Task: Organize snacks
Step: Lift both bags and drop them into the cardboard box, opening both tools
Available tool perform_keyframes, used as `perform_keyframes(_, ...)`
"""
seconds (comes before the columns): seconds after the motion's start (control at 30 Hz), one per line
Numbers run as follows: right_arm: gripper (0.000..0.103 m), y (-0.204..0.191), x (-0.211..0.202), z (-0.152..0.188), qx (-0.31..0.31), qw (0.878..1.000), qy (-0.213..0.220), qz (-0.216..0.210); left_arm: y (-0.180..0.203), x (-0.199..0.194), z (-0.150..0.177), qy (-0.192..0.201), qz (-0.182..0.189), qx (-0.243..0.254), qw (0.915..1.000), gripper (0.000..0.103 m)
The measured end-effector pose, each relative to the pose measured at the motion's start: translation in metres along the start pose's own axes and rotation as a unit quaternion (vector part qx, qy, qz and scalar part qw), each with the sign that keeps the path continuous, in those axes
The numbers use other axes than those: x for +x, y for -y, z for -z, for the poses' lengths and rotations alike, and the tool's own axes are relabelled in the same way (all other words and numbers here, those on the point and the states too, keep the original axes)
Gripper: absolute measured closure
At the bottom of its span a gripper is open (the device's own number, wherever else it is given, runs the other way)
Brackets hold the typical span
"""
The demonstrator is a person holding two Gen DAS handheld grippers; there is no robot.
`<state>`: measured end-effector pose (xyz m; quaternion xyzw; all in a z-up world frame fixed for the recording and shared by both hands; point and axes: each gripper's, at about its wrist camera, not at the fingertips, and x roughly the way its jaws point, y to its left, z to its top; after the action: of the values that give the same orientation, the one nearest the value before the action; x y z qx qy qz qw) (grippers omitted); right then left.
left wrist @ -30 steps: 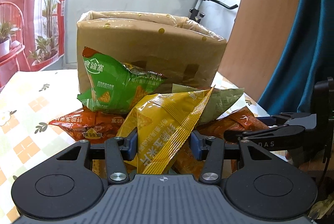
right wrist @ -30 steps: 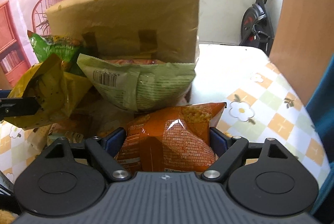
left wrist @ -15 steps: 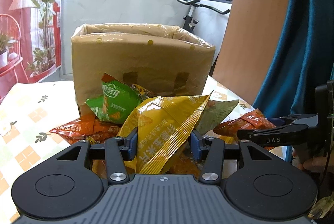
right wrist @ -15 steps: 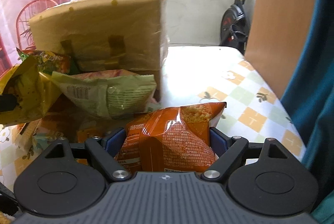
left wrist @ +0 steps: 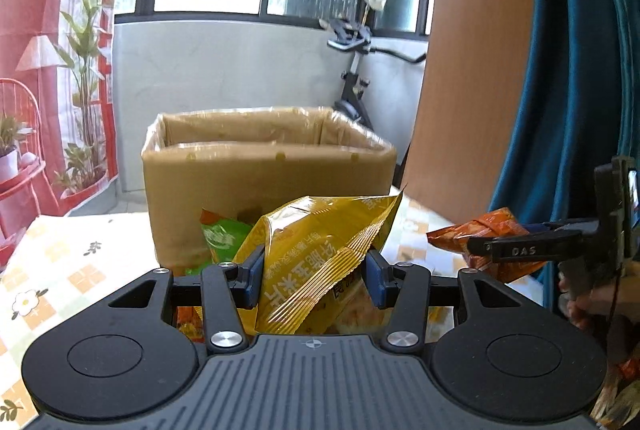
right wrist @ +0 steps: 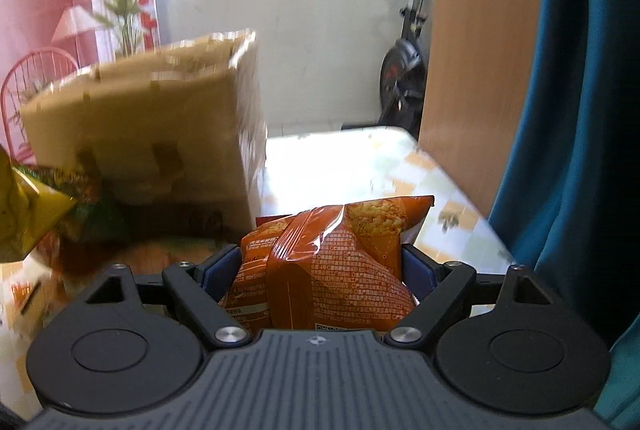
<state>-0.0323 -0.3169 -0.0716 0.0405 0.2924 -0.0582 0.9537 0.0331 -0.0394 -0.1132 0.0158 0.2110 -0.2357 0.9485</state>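
The left tool (left wrist: 315, 280) is raised above the counter (left wrist: 60, 262) and points level at the cardboard box (left wrist: 268, 181); its blue pads are clamped on a yellow snack bag (left wrist: 320, 258), which stands up between them with one corner rising to the right; the right tool (right wrist: 321, 276) is likewise lifted and closed on an orange snack bag (right wrist: 332, 270), whose printed back faces the camera and whose top edge leans to the right; from the left wrist view the right tool shows side-on at the right edge, with the orange bag's end sticking out past its fingers and part of the person's hand (left wrist: 580, 306) below it.

The cardboard box stands on the counter ahead of both tools, open at the top and lined with clear plastic film at its rim; only the far inner wall is visible, so what lies inside cannot be told; a green snack bag (left wrist: 222, 238) leans against its front wall, just behind the yellow bag.

More packets lie on the counter below the left tool, mostly covered by its body; in the right wrist view the box and the packets (right wrist: 92, 218) at its foot are blurred, and the yellow bag is cut off by the left edge; an exercise bike (left wrist: 356, 69) stands behind the box.
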Motion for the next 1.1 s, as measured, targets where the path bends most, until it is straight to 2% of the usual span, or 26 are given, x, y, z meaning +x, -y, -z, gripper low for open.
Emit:
perform_keyframes(0.13,0.017,-0.002,-0.005,-0.008,-0.005,1.0,0.017,-0.003,-0.001,-0.005,-0.009,0.013,0.004,-0.007,0.9999,0.051)
perform_keyframes(0.37,0.017,-0.005,-0.002,-0.01,-0.003,1.0,0.019,-0.019,-0.005,-0.007,-0.019,0.022,0.002,-0.021,0.9995,0.051)
perform_keyframes(0.57,0.017,-0.009,-0.006,-0.025,-0.001,0.999,0.038,-0.036,-0.016,-0.008,-0.037,0.039,-0.015,-0.029,0.9987,0.051)
perform_keyframes(0.83,0.017,-0.025,-0.022,-0.08,-0.013,0.99,0.112,-0.086,-0.03,0.001,-0.078,0.078,-0.041,-0.025,0.9958,0.051)
perform_keyframes(1.1,0.017,-0.067,0.006,-0.133,-0.066,0.975,0.143,-0.156,-0.049,0.036,-0.115,0.076,-0.04,-0.043,0.9954,0.051)
